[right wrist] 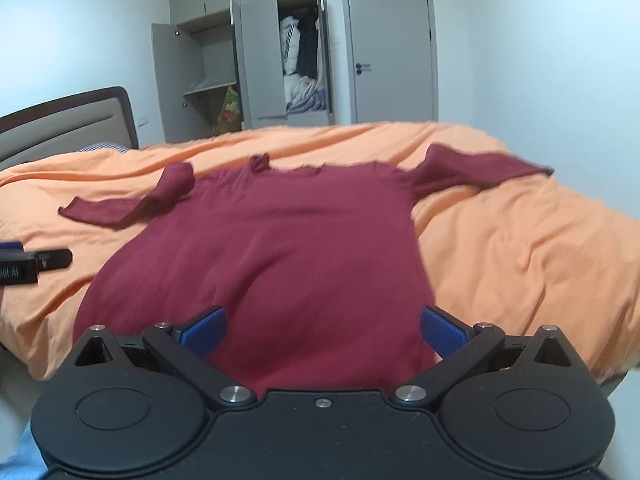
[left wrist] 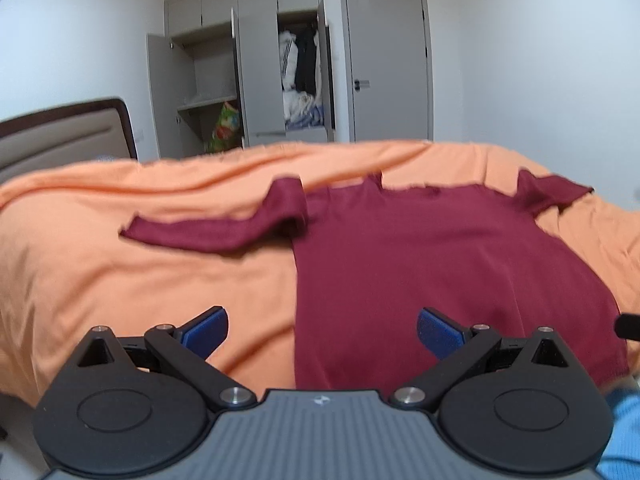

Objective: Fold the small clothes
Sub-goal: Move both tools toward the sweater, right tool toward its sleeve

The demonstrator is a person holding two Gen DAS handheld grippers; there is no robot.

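Both wrist views low at bed (left wrist: pixel 100 280) edge, facing wardrobe (right wrist: pixel 256 60).

Both views are evenly and softly lit, with cool bluish-white walls and no glare. Only faint shadows sit in the folds of the orange bedspread (left wrist: pixel 120 264). Motion blur smears the maroon sweater (right wrist: pixel 272 240) and the bedspread's edges. Fisheye distortion bows the bed's far edge, and dark vignette fills the upper corners of each frame.
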